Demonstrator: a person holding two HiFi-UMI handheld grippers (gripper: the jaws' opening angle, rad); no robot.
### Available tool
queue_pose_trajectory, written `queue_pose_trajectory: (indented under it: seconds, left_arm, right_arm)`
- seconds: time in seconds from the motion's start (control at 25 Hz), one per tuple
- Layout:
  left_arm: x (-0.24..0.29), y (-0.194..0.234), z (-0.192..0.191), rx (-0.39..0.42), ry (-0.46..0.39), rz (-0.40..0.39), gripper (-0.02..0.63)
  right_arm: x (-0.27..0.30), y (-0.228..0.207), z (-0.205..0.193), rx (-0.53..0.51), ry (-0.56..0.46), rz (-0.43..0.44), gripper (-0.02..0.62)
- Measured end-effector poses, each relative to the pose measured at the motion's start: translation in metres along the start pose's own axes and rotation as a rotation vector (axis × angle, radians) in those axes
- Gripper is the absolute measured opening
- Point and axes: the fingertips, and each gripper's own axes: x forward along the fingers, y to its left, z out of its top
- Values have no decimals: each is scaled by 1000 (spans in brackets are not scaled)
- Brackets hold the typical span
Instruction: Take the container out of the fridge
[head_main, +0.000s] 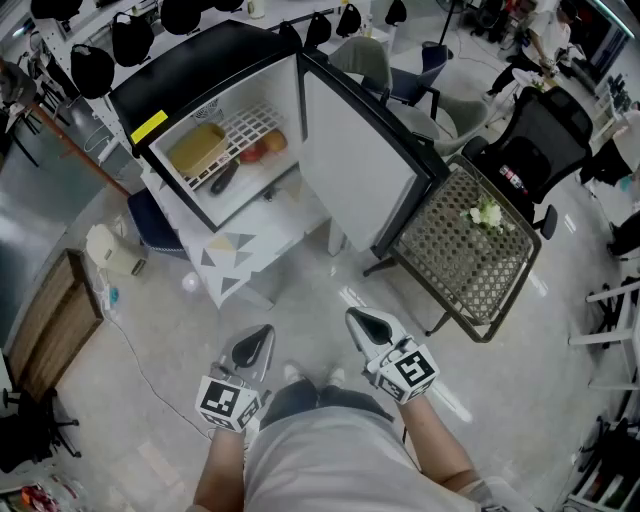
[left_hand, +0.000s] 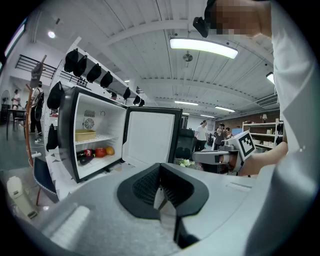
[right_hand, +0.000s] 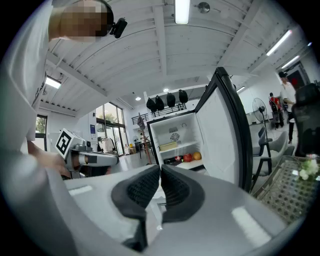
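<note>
**Left tongs (head_main: 258, 338) & right tongs (head_main: 365, 325) shut, empty; container (head_main: 197, 148) not yet out**

Yellow container sits on upper shelf inside fridge (head_main: 190, 70), fruit (head_main: 268, 147) below. Door (head_main: 355, 160) already open. Reach, grab, pull-out all left. Both tongs held low by the body, side by side, aimed at fridge, well apart from it.

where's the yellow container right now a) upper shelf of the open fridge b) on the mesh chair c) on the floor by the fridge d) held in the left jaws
A: the yellow container sits on the upper shelf inside the open fridge, above the red and orange fruit on the level below.
</note>
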Motion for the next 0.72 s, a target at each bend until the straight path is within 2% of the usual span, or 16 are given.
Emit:
queue_pose_trajectory:
  seconds: [0.44, 0.72]
  left_arm:
    - [-21, 44, 19, -17, -69, -45, 9]
    - [-28, 74, 15, -14, -79, -95, 9]
  right_arm:
    - [43, 49, 21, -88, 6, -5, 14]
    - [65, 58, 24, -81, -8, -70, 12]
